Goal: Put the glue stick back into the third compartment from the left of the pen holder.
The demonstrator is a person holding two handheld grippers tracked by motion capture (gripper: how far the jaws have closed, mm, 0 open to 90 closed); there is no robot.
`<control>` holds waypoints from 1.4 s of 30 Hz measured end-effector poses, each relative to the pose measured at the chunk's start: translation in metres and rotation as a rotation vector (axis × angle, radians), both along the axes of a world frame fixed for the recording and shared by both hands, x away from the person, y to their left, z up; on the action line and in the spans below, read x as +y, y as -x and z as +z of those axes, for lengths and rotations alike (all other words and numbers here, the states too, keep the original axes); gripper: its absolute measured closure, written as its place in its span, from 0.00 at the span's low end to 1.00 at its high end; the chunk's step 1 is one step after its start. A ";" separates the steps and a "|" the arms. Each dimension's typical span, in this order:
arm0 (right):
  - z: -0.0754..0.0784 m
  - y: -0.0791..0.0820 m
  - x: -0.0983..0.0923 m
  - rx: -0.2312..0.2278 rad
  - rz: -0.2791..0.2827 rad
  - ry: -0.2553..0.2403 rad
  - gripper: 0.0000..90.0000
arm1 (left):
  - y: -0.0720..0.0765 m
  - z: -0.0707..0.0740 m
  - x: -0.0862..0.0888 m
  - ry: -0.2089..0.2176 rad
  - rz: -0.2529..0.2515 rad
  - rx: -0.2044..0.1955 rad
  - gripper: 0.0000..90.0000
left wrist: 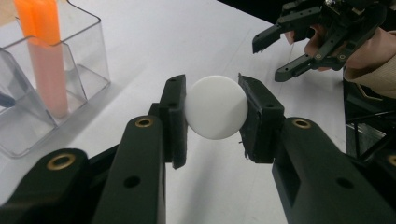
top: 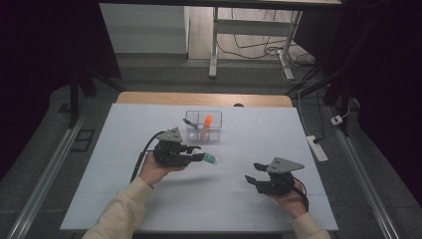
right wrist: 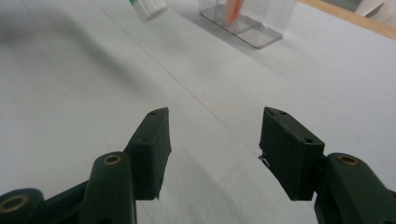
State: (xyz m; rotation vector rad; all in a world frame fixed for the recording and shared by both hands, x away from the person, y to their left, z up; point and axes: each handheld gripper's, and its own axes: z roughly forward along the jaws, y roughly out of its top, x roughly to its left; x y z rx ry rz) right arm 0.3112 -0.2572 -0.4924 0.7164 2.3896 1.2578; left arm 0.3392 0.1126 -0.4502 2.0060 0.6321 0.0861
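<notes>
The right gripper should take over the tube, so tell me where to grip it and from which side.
Grip the tube by its free end, which juts past the left gripper, and come in from the right. The left pads clamp its round body, so probably only that end is free, and it points roughly toward the open right gripper.

The high view looks forward and down from above the person's side, taking in the whole desk [top: 149, 209] from well off. The left claw [left wrist: 212, 116] view sits close and low, facing the clear organizer [left wrist: 70, 70] and the right claw [left wrist: 299, 51]. The right claw [right wrist: 212, 140] view skims the desk toward that same organizer [right wrist: 252, 23], blurred and probably farther off.
</notes>
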 end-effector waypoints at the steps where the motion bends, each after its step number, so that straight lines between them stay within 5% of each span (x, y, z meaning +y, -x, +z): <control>1: 0.000 0.001 -0.003 -0.002 -0.005 0.005 0.46 | 0.000 0.000 0.000 0.000 0.002 -0.002 0.72; 13: -0.003 0.009 -0.033 0.000 -0.056 -0.005 0.47 | -0.003 0.008 0.000 0.014 0.017 -0.021 0.72; 42: -0.008 0.006 -0.034 0.001 -0.059 0.036 0.45 | -0.031 0.052 -0.005 0.009 0.066 -0.082 0.72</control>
